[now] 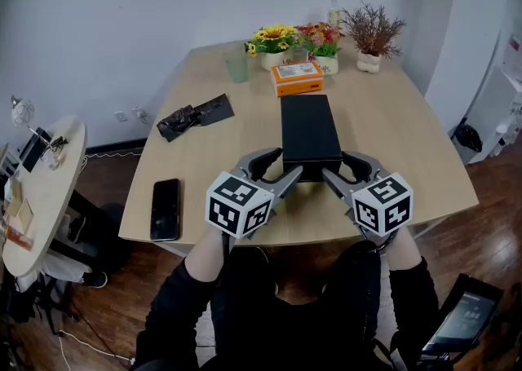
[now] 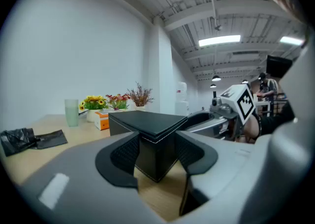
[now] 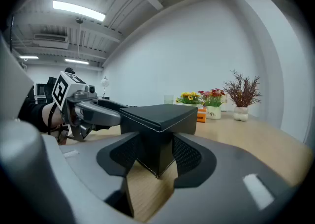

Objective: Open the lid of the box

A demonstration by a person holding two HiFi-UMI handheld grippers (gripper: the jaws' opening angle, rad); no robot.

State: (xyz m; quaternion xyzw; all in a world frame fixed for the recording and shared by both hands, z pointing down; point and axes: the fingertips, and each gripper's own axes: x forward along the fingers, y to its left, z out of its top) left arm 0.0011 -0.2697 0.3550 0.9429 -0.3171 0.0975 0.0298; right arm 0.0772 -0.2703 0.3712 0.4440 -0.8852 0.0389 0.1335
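A black box with its lid down lies lengthwise on the wooden table, near the front edge. My left gripper straddles the box's near left corner, and its pads lie against the two faces that meet there. My right gripper straddles the near right corner in the same way. In the left gripper view the box corner fills the gap of the left gripper. In the right gripper view the box corner sits between the pads of the right gripper.
A black phone lies at the front left of the table, with a black bag further back. Behind the box are an orange carton, a green cup, flower pots and a dried plant. A round side table stands left.
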